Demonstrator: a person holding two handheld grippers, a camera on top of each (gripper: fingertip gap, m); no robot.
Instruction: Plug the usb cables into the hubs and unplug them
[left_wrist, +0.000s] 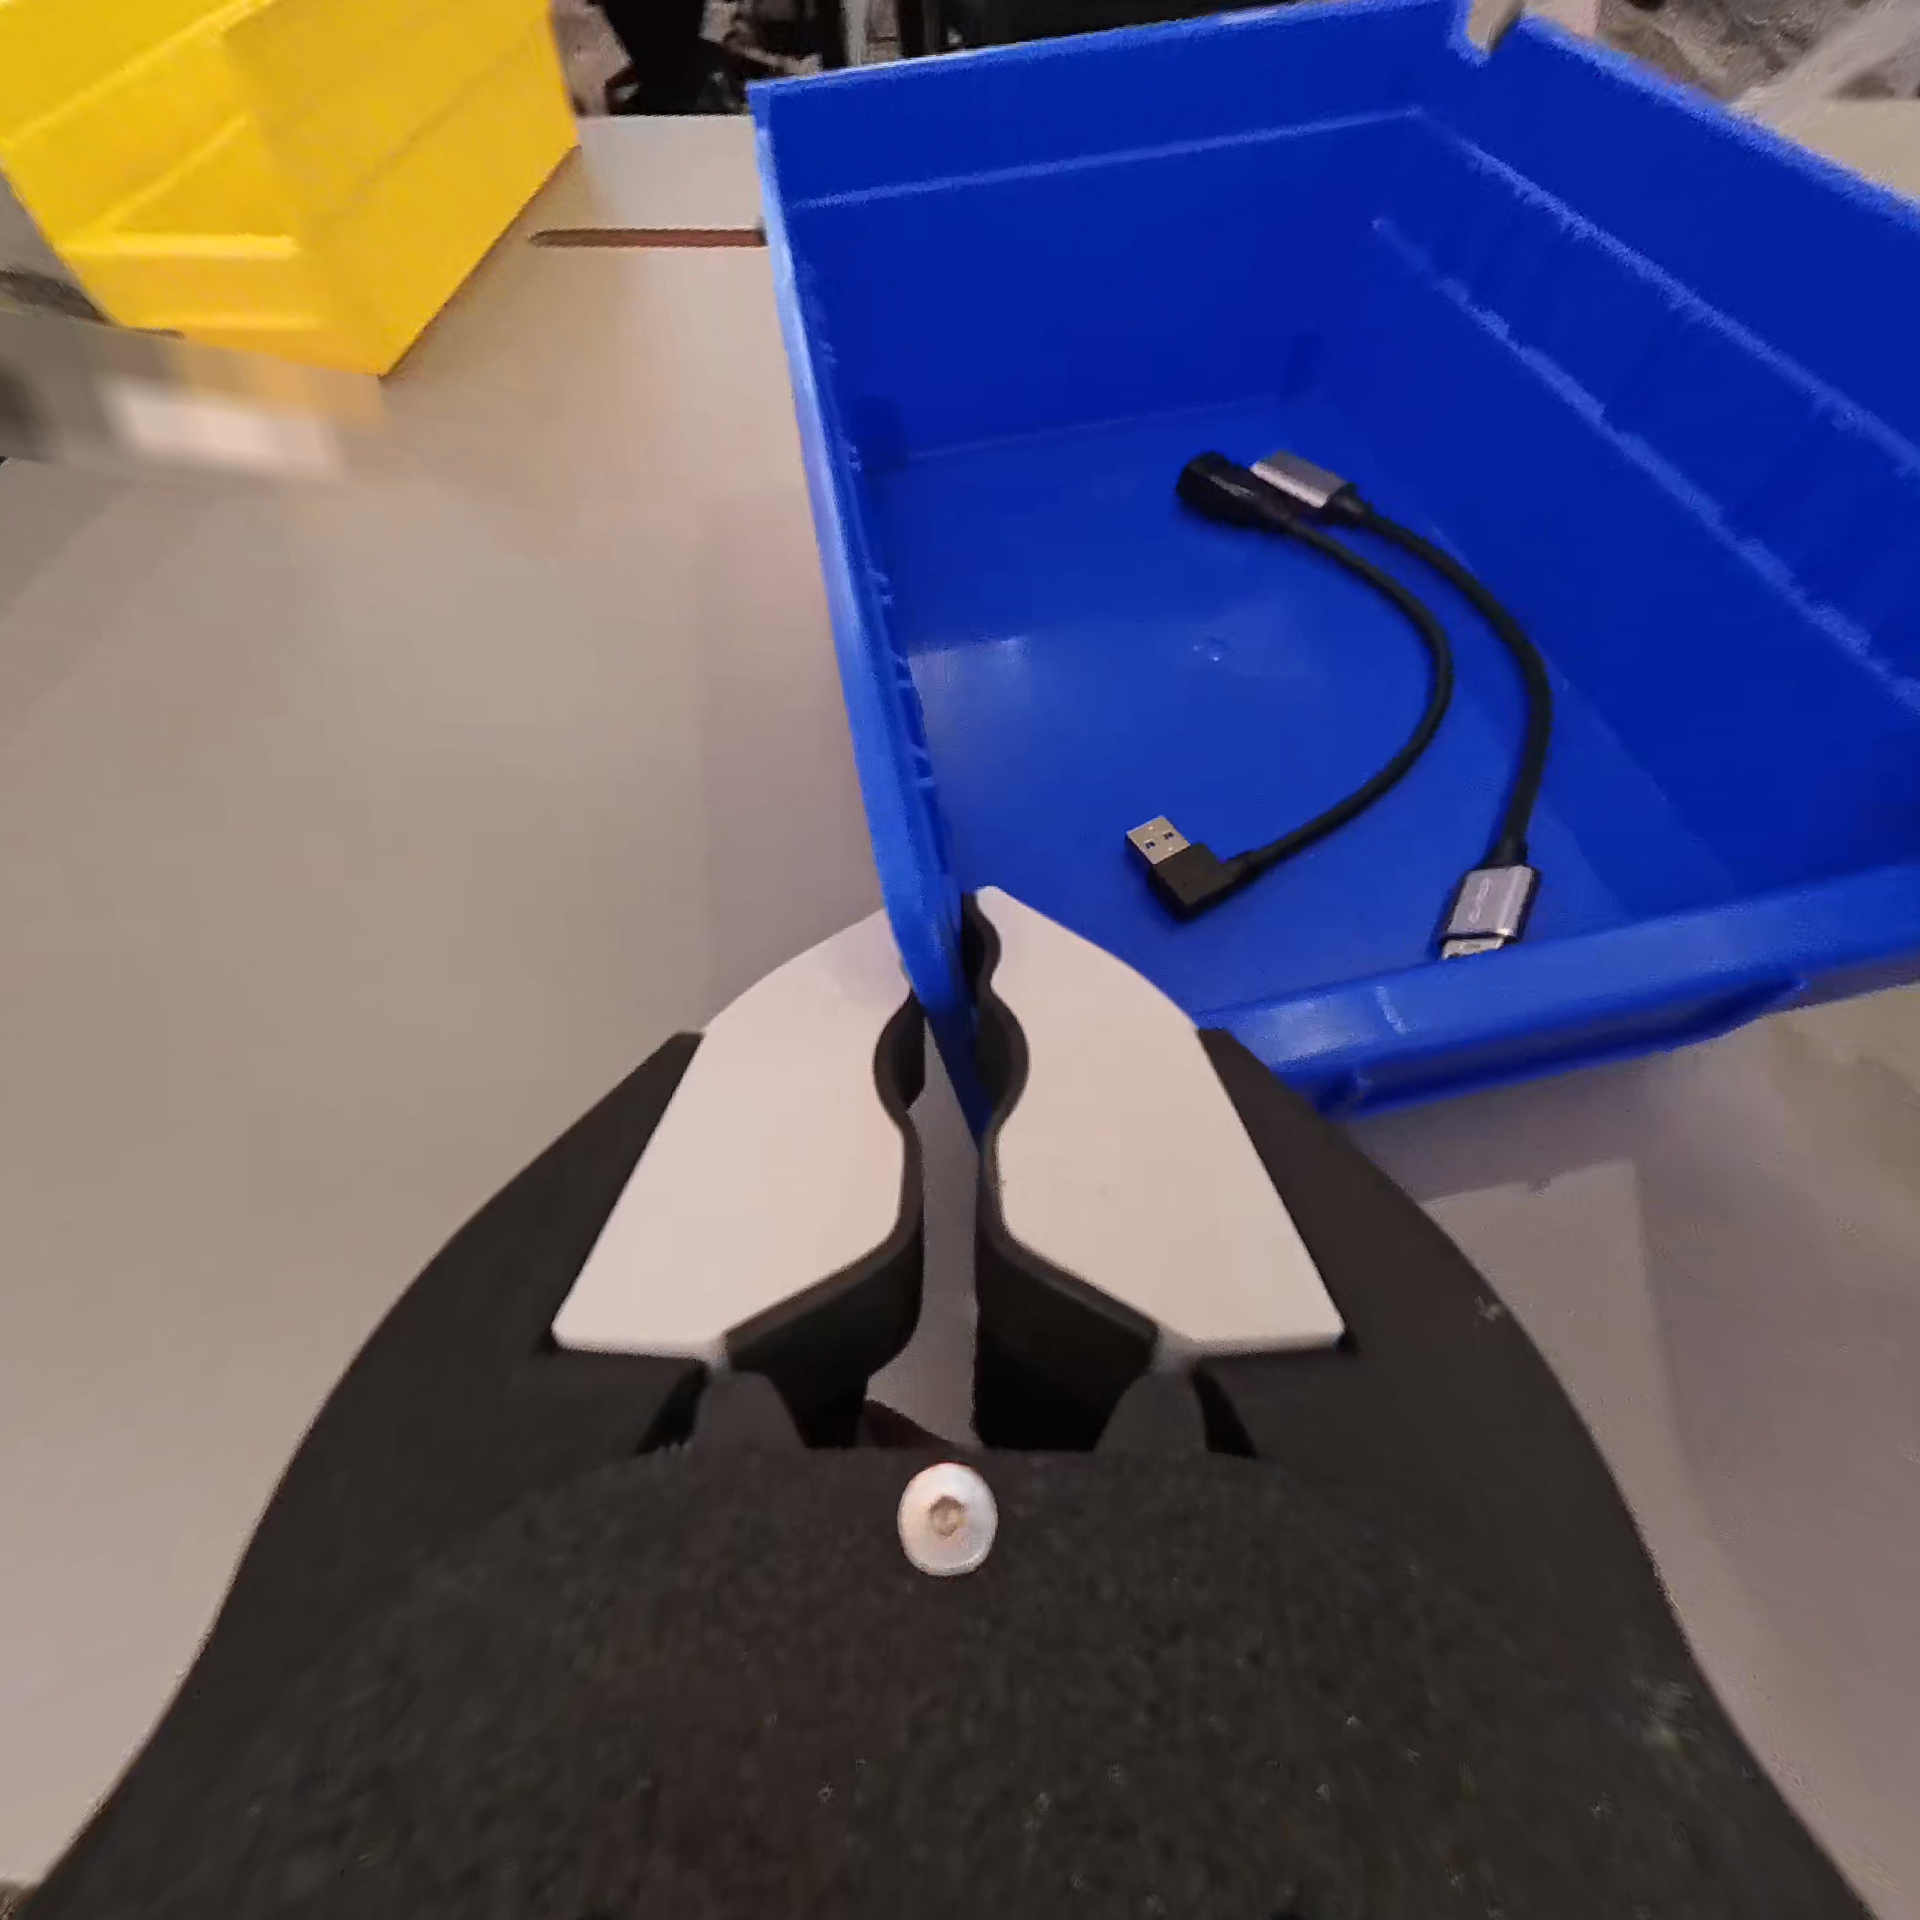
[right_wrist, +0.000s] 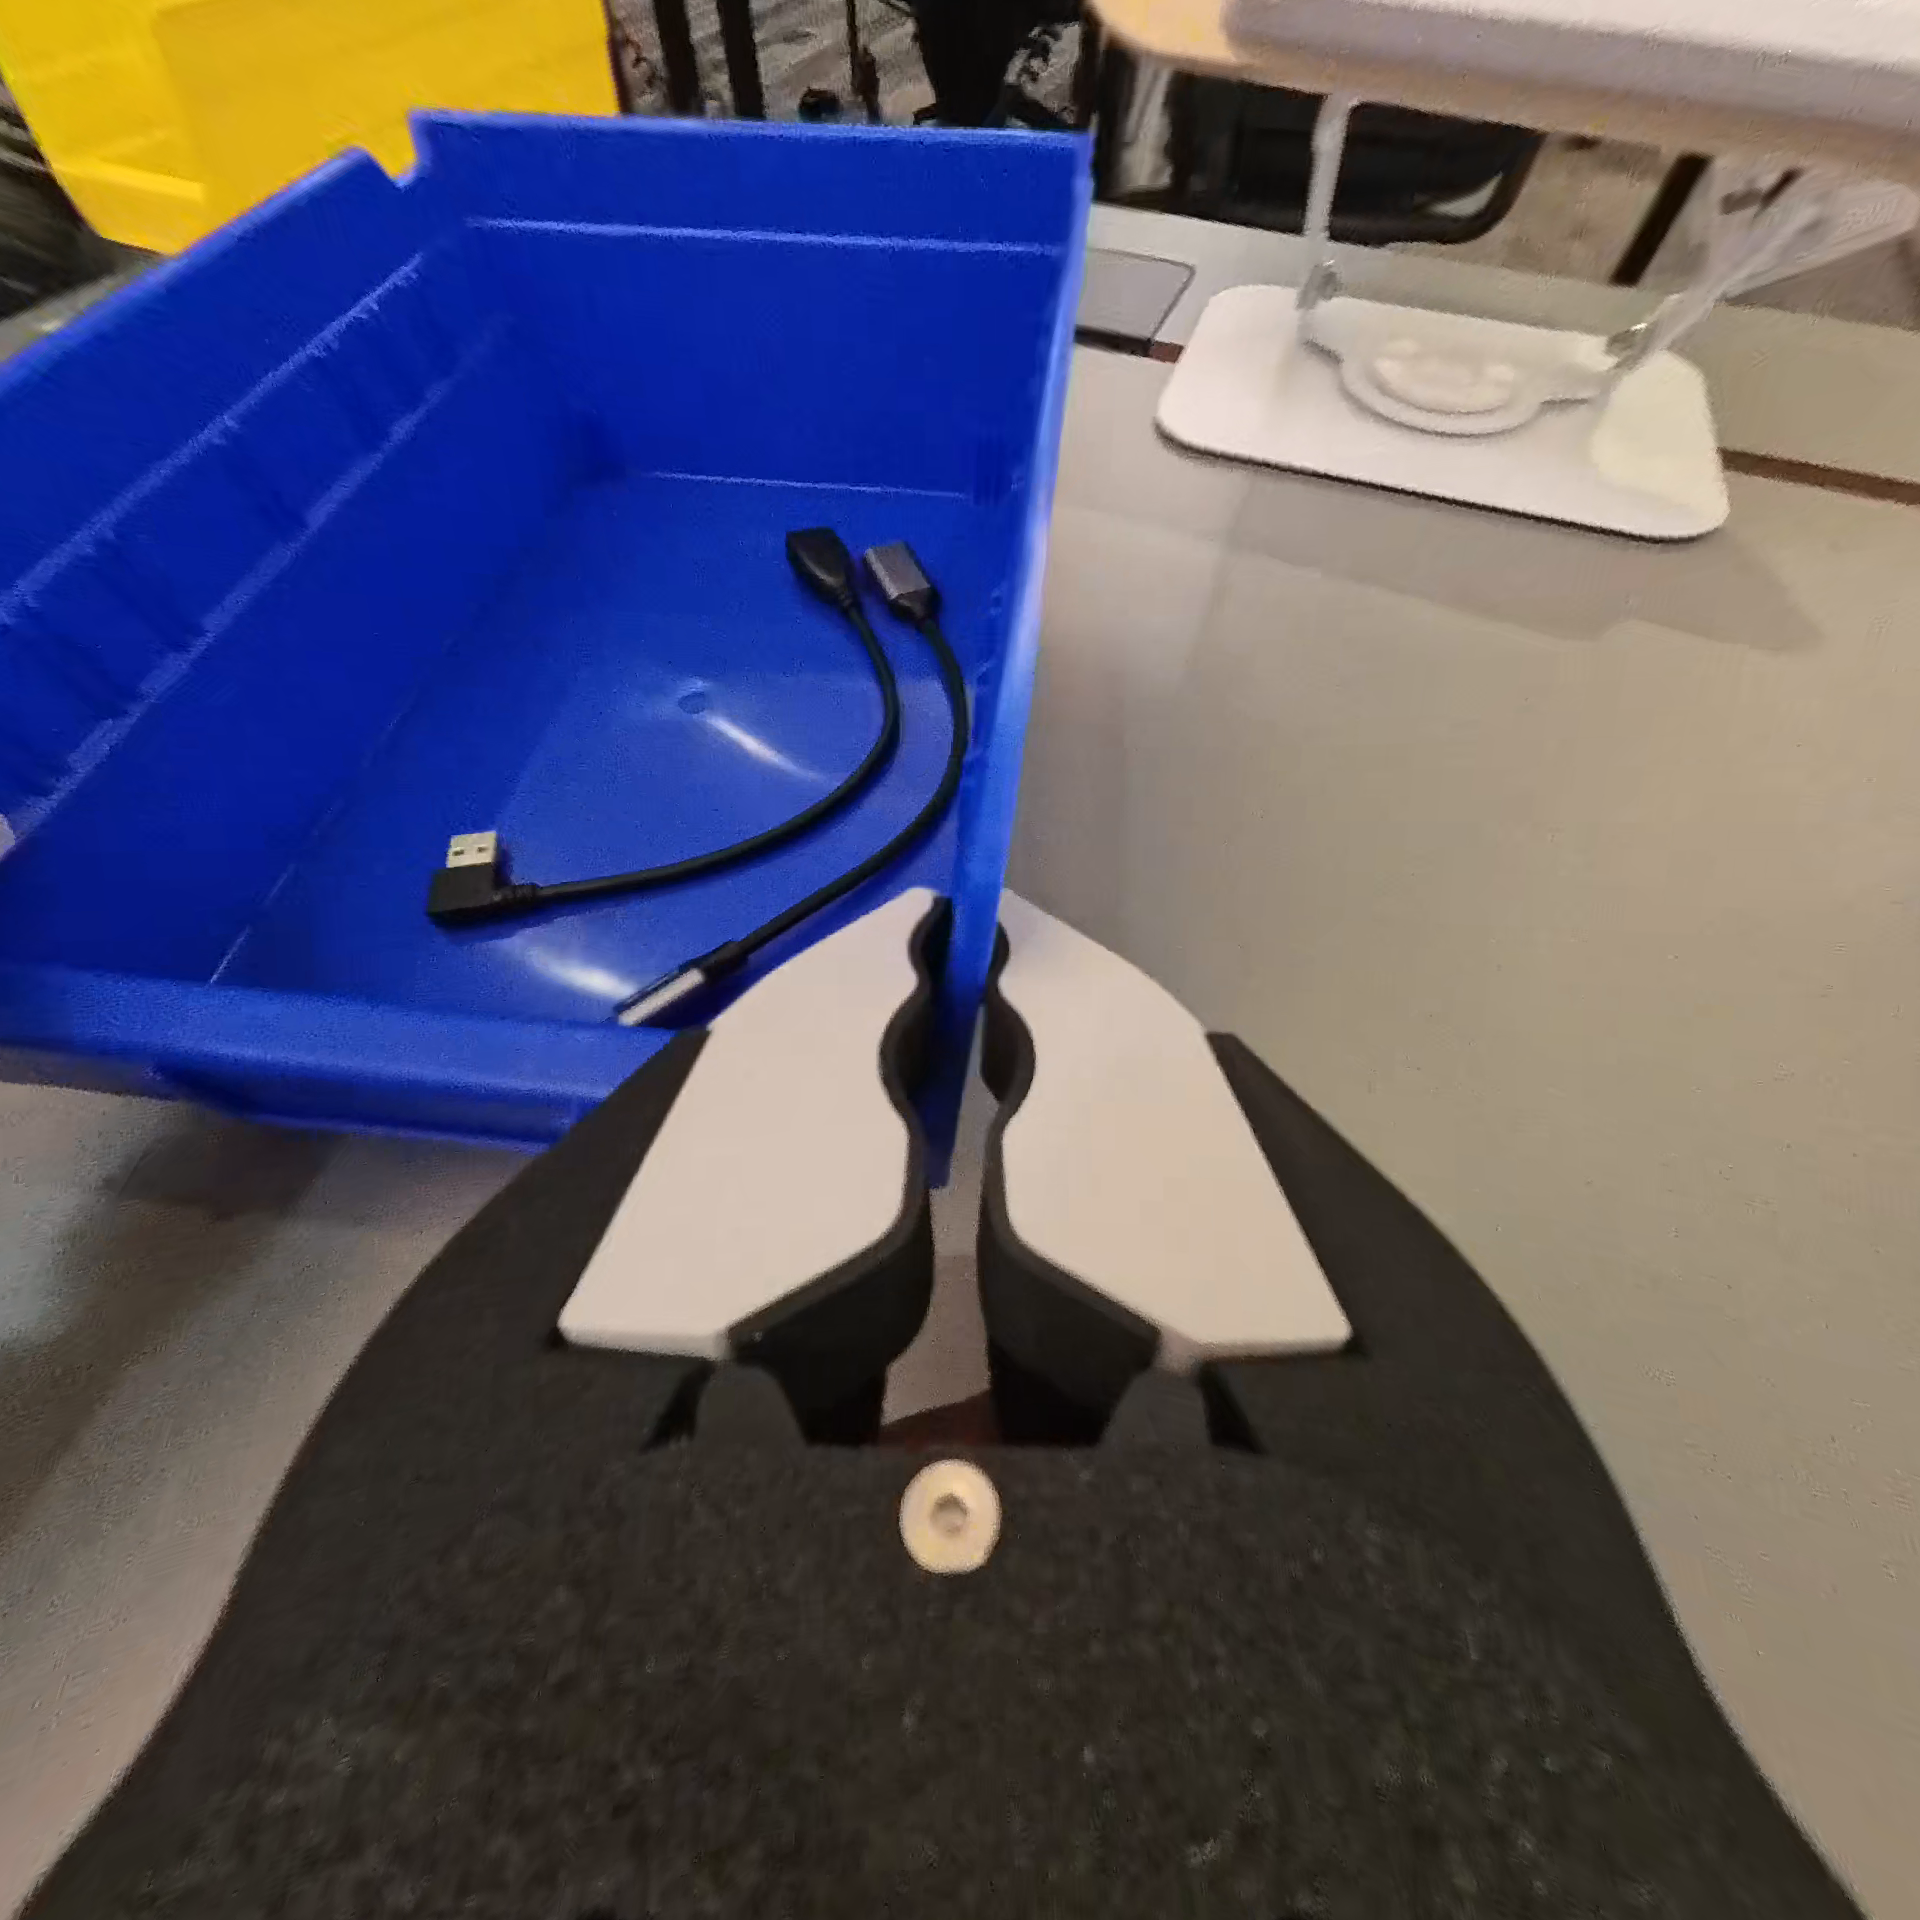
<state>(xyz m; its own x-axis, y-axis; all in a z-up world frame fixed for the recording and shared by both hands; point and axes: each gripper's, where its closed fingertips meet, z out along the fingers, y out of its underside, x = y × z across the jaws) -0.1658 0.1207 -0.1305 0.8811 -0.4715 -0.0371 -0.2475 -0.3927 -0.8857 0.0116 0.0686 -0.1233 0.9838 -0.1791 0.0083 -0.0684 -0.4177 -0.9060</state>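
Note:
A blue plastic bin (left_wrist: 1039, 312) sits on the grey table and looks tilted. Two short USB cables lie on its floor: a black one with a right-angle plug (left_wrist: 1179, 868) and one with grey metal plugs (left_wrist: 1486, 909). My left gripper (left_wrist: 951, 935) is shut on the bin's left wall near the front corner. In the right wrist view my right gripper (right_wrist: 971, 925) is shut on the right wall of the bin (right_wrist: 727, 343) near its front corner. The black cable (right_wrist: 468, 883) and the grey-plug cable (right_wrist: 961, 727) show there too. No hub is in view.
A yellow bin (left_wrist: 260, 187) stands at the back left of the table (left_wrist: 416, 831); it also shows in the right wrist view (right_wrist: 260, 83). A white stand base with clear legs (right_wrist: 1455, 436) stands on the table at the back right. My hands' fingertips stand some 20 centimeters from each other.

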